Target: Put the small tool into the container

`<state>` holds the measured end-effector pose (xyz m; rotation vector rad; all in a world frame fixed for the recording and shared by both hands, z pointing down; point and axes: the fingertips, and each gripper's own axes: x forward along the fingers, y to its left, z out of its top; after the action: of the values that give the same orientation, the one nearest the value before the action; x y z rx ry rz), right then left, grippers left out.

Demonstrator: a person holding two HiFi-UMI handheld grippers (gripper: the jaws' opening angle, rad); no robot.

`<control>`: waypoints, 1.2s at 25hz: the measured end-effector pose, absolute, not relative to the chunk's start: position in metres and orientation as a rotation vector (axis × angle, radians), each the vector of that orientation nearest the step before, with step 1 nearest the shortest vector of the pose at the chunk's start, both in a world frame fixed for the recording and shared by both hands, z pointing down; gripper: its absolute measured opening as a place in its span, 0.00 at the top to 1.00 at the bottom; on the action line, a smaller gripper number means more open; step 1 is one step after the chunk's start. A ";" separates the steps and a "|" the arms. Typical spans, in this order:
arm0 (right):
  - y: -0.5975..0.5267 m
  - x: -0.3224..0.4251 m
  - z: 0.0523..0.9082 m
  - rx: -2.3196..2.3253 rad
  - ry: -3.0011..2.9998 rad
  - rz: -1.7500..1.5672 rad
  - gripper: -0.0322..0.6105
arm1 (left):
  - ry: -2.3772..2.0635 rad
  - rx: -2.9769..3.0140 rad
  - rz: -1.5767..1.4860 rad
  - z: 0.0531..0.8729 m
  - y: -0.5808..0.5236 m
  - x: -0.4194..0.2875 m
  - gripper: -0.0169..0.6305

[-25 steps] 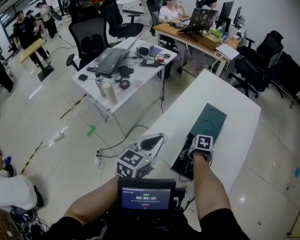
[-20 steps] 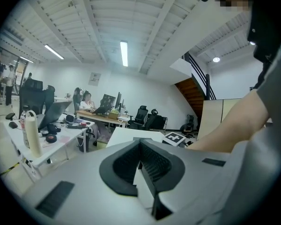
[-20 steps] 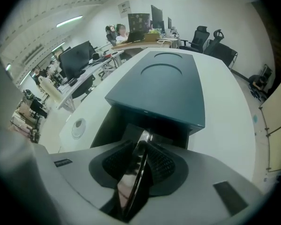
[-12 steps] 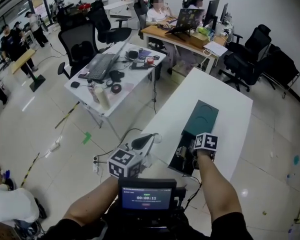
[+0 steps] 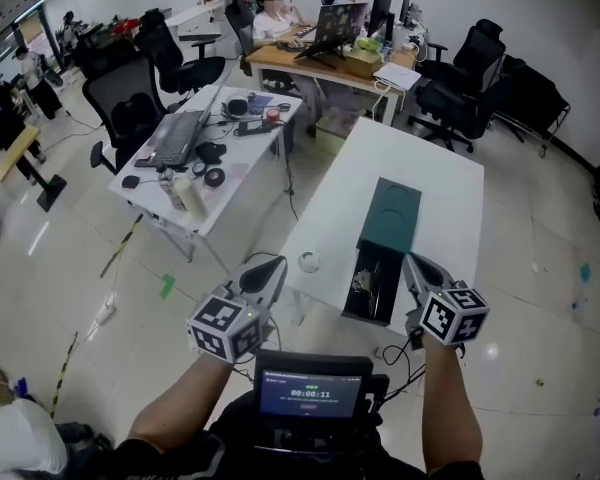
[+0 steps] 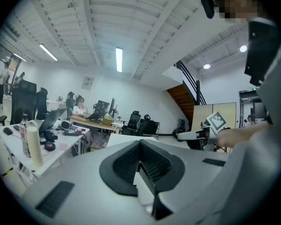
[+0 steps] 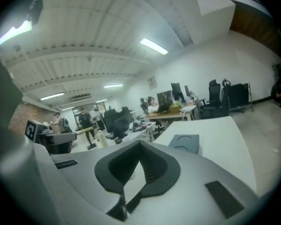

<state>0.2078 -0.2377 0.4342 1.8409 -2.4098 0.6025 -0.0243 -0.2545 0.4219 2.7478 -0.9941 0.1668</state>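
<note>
A long dark green container (image 5: 392, 213) lies on the white table (image 5: 435, 183). Its black near end (image 5: 378, 290) is open, and small metallic tools (image 5: 361, 281) lie inside. My right gripper (image 5: 412, 260) hovers just right of that open end, off the table's near edge, with its jaws shut and nothing between them. My left gripper (image 5: 277, 261) is held left of the table's near corner, jaws together and empty. In the right gripper view the shut jaws (image 7: 140, 144) point along the table toward the green lid (image 7: 183, 143). The left gripper view shows closed jaws (image 6: 140, 142).
A small clear round object (image 5: 309, 262) sits near the table's front left corner. A cluttered desk (image 5: 205, 153) with a laptop and bottles stands to the left. People work at a desk (image 5: 320, 53) at the back, with office chairs (image 5: 460, 73) beside it. A cable (image 5: 400, 353) hangs below the table.
My right gripper has drawn back from over the container's open end and moved right. My left gripper has shifted left and nearer to me. The view now looks further along the table.
</note>
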 end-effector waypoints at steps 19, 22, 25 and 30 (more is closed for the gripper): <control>-0.093 0.131 0.315 2.125 -2.389 0.045 0.92 | -0.700 2.872 0.032 0.365 -0.191 -0.092 0.95; -0.080 0.110 0.298 2.140 -2.387 -0.024 0.92 | -0.676 2.918 0.012 0.352 -0.179 -0.106 0.95; -0.067 0.092 0.293 2.192 -2.367 -0.033 0.92 | -0.645 2.949 0.005 0.349 -0.169 -0.122 0.95; -0.039 0.062 0.298 2.278 -2.277 -0.001 0.92 | -0.573 2.923 0.013 0.365 -0.152 -0.150 0.95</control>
<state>0.0620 -0.0392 0.2980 2.2777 -2.2770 -0.0012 -0.1496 -0.1516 0.3650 2.9234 -0.5726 0.0131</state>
